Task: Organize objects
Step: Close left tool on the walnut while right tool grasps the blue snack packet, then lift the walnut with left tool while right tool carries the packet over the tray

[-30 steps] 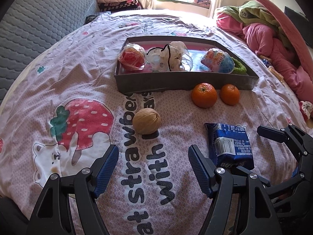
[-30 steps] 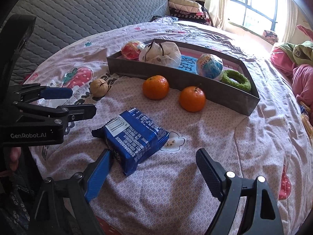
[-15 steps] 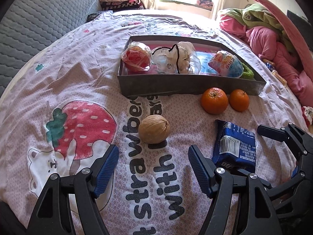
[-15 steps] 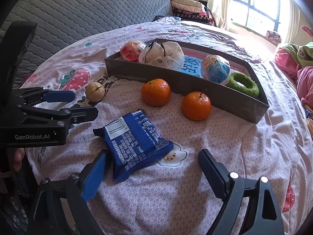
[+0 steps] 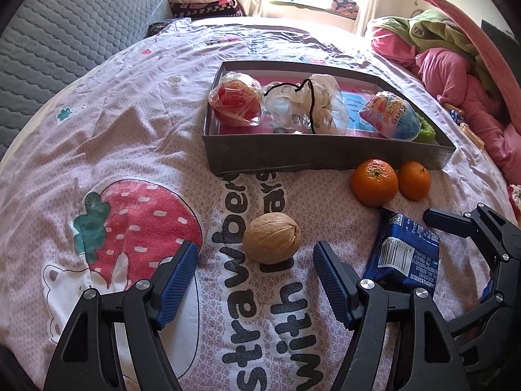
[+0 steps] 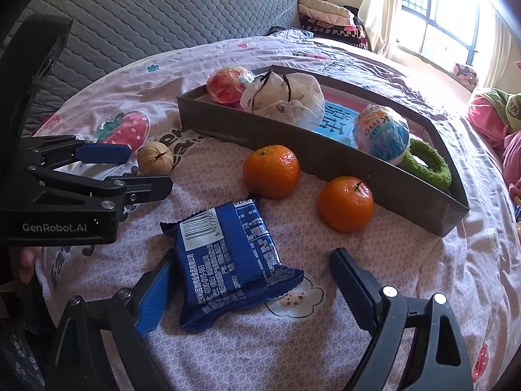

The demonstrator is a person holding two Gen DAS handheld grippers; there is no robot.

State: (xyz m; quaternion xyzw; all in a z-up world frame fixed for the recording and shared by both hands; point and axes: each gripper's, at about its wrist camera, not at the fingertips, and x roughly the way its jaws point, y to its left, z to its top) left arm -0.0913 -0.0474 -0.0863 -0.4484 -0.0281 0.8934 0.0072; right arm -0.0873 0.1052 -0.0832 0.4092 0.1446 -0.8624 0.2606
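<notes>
left gripper (image 5: 255, 255) jaws wide open, walnut (image 5: 271, 238) on bedspread just ahead of the gap, untouched | right gripper (image 6: 250, 268) jaws wide open, blue snack packet (image 6: 228, 262) between fingers, against left pad, not clamped

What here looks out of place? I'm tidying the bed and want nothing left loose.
Four things lie loose on the bedspread outside the grey tray: a walnut, two oranges and a blue snack packet. Nothing looks spilled or damaged.
</notes>
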